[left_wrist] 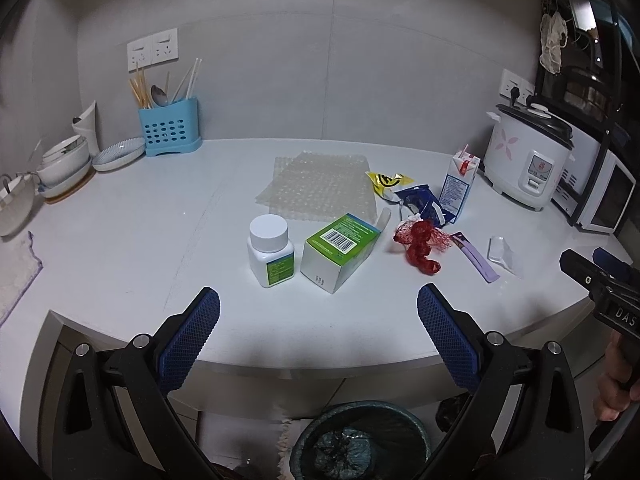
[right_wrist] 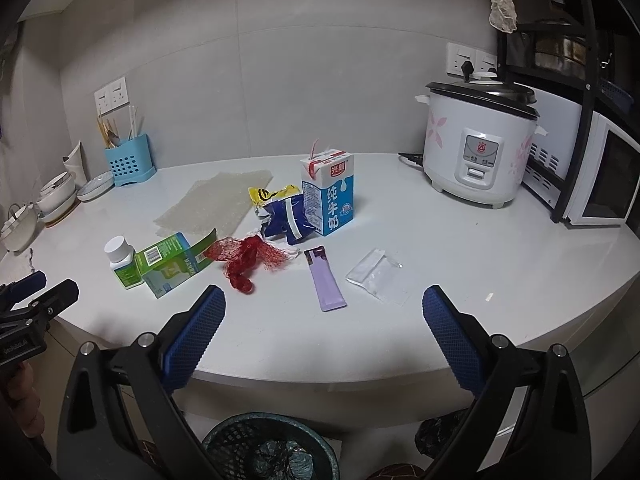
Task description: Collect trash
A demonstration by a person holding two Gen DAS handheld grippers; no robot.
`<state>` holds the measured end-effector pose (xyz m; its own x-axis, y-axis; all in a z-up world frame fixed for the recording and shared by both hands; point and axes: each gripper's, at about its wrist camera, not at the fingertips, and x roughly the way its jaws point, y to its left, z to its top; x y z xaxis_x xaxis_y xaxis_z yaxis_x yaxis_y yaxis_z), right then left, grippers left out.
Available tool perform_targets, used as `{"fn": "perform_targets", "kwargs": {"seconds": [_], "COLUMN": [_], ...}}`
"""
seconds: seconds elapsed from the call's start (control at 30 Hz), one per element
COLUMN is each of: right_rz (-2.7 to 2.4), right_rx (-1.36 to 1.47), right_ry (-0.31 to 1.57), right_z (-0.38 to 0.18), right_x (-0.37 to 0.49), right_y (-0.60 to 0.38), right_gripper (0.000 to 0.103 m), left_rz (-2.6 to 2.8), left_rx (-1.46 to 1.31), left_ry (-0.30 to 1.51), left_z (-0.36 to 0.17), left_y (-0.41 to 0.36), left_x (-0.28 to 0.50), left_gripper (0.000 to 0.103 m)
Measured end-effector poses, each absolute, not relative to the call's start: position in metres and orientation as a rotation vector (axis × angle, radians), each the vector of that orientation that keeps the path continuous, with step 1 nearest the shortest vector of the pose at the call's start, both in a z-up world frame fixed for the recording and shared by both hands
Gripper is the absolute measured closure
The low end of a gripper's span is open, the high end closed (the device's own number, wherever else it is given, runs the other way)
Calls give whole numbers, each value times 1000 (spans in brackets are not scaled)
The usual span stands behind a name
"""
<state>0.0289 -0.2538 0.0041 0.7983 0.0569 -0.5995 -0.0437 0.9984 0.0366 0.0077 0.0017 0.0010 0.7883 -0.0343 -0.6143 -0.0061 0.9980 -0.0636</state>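
Trash lies on the white counter point(left_wrist: 120, 240): a white pill bottle point(left_wrist: 271, 250), a green box point(left_wrist: 340, 252), red mesh netting point(left_wrist: 418, 246), a purple sachet point(left_wrist: 476, 256), a clear plastic bag point(left_wrist: 505, 254), a blue wrapper point(left_wrist: 420, 202), a yellow wrapper point(left_wrist: 388, 182), a milk carton point(left_wrist: 460, 186) and bubble wrap point(left_wrist: 320, 186). My left gripper point(left_wrist: 318, 332) is open and empty at the counter's front edge, before the bottle and box. My right gripper point(right_wrist: 324, 328) is open and empty, before the purple sachet point(right_wrist: 325, 278) and clear bag point(right_wrist: 376, 274). A mesh waste bin point(right_wrist: 270, 446) stands below the counter.
A rice cooker point(right_wrist: 480, 140) and a microwave point(right_wrist: 600, 176) stand at the right. A blue utensil holder point(left_wrist: 170, 130) and stacked bowls point(left_wrist: 64, 164) are at the back left. A cloth point(left_wrist: 16, 272) lies at the left edge.
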Motion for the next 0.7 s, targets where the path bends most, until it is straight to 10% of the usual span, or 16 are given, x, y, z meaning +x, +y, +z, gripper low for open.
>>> {"fn": "perform_targets", "kwargs": {"seconds": [0.7], "right_rz": [51], "right_rx": [13], "right_ry": [647], "right_z": [2], "right_x": [26], "right_y": [-253], "right_gripper": [9], "left_rz": [-13], "left_rx": [-73], "left_ry": [673], "left_z": [-4], "left_y": [3], "left_x": [8], "left_gripper": [6]}}
